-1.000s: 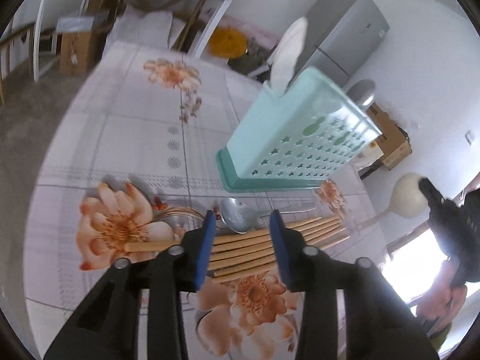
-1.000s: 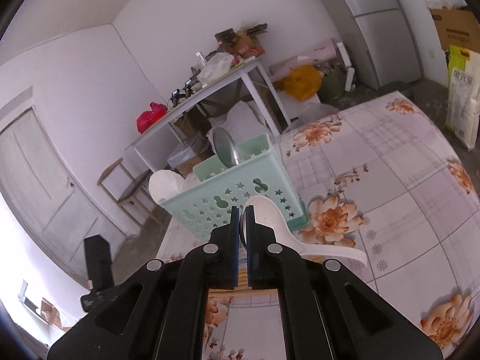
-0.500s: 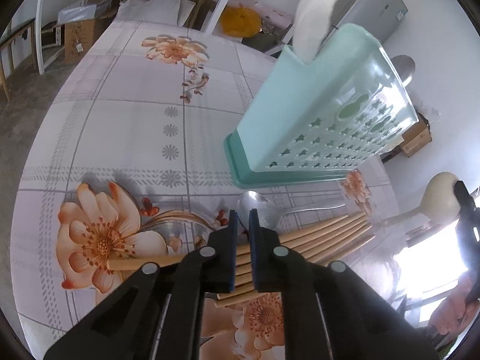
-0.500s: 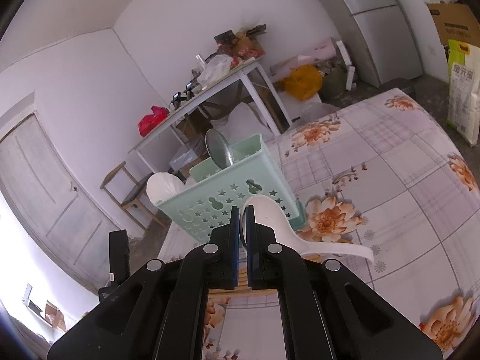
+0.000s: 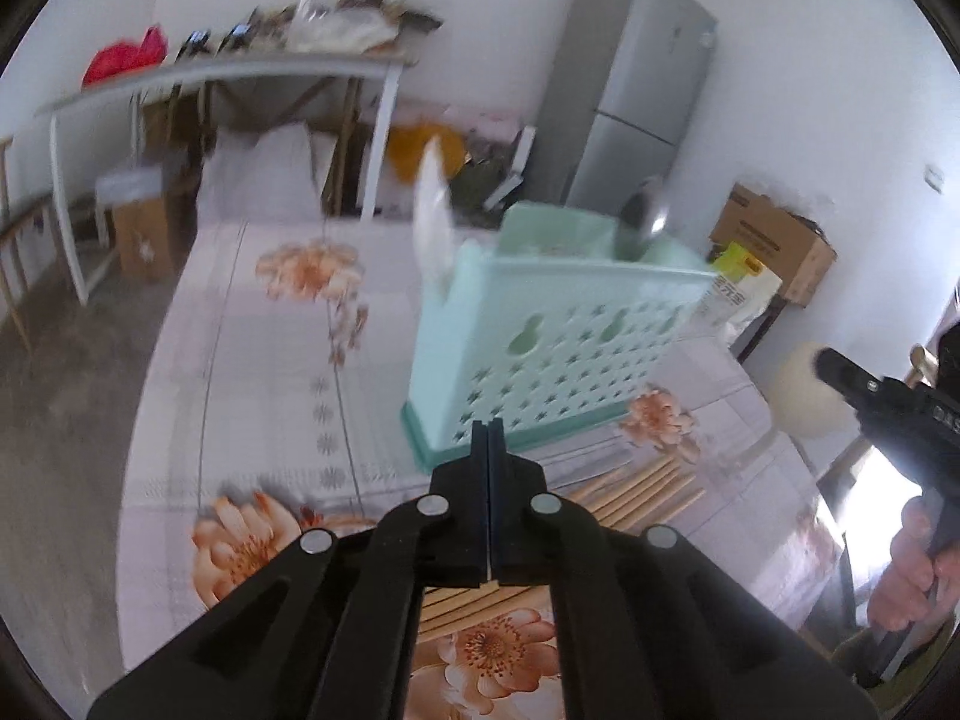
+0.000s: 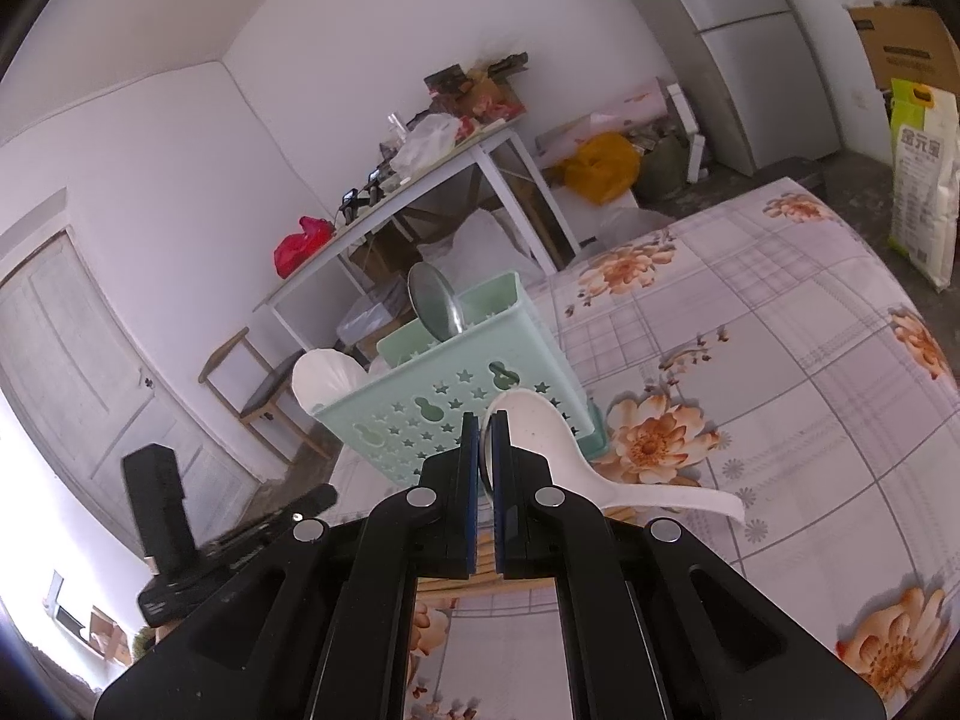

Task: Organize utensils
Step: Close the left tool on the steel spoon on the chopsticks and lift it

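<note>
A mint green utensil caddy (image 5: 558,348) stands on the flowered tablecloth, also in the right wrist view (image 6: 444,396). It holds a white paddle (image 5: 435,210) and a metal spoon (image 6: 435,300). Wooden chopsticks (image 5: 642,489) lie in front of it. My left gripper (image 5: 488,438) is shut, raised above the chopsticks; nothing shows between its pads. My right gripper (image 6: 486,426) is shut on a white ladle (image 6: 540,438), its handle pointing right. The right gripper shows at the left view's right edge (image 5: 840,372).
The flowered tablecloth (image 6: 780,360) covers the table. A white side table (image 5: 228,72) with clutter, a grey fridge (image 5: 630,96), cardboard boxes (image 5: 774,240) and a rice bag (image 6: 921,192) stand around it. A wooden chair (image 6: 252,384) stands near the door.
My left gripper closed over the chopsticks, then rose and tilted up, shut. The metal spoon that lay by the chopsticks is hidden. My right gripper stayed nearly still with the ladle.
</note>
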